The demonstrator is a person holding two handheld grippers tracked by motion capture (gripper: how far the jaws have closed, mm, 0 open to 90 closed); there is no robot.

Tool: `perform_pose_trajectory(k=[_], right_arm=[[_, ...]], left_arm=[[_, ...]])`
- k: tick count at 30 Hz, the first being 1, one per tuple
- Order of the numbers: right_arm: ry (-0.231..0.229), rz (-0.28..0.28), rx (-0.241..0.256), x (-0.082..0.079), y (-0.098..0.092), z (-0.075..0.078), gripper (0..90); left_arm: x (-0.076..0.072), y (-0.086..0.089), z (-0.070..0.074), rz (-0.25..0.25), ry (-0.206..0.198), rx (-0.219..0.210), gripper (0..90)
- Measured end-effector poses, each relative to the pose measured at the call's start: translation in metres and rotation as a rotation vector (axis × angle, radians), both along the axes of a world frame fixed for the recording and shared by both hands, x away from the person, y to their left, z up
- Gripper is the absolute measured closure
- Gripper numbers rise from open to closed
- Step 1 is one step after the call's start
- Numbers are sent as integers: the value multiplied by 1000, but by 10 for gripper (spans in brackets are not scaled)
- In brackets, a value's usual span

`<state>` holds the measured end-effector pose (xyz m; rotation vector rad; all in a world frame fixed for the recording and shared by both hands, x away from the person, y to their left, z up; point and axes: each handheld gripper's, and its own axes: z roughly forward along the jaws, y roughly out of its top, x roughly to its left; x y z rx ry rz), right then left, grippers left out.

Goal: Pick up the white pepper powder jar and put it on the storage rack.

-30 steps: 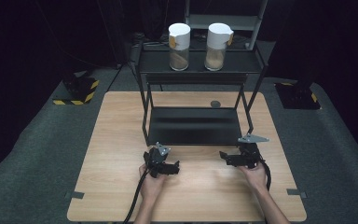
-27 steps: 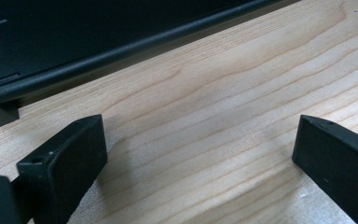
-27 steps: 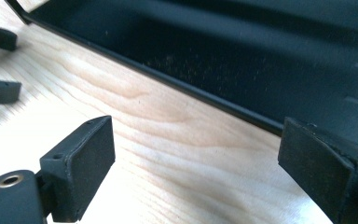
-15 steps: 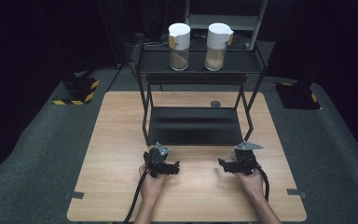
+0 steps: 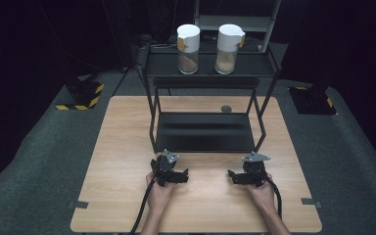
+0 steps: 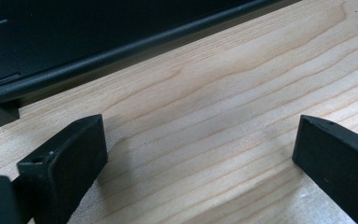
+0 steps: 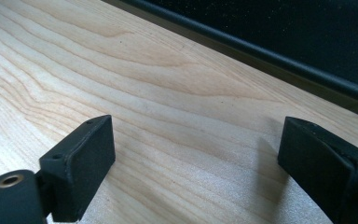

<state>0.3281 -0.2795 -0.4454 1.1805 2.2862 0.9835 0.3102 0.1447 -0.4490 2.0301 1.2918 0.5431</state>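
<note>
while both grippers rest low on the wooden table (image 5: 127, 147), jaws spread wide and holding nothing, the work looks yet to begin; the left gripper (image 5: 177, 175) and right gripper (image 5: 235, 176) sit just before the black rack (image 5: 203, 134); the two jars (image 5: 188, 42) stand well apart on its top shelf, so the next move likely calls for a long reach up.

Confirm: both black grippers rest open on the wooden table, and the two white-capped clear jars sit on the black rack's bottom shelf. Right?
Not quite. The two white-capped clear jars stand on the top shelf of the black metal rack, as the high view shows. The rest holds: the left gripper and right gripper are open on the wooden table.
</note>
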Motion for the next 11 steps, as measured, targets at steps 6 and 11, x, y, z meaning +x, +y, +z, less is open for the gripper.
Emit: perform_pose_trajectory(k=[6, 11], right_arm=[[0, 0, 0, 0, 0, 0, 103], [0, 1, 0, 0, 0, 0, 104]], left_arm=[[0, 0, 0, 2, 0, -1, 30], [1, -2, 0, 7, 5, -2, 17]])
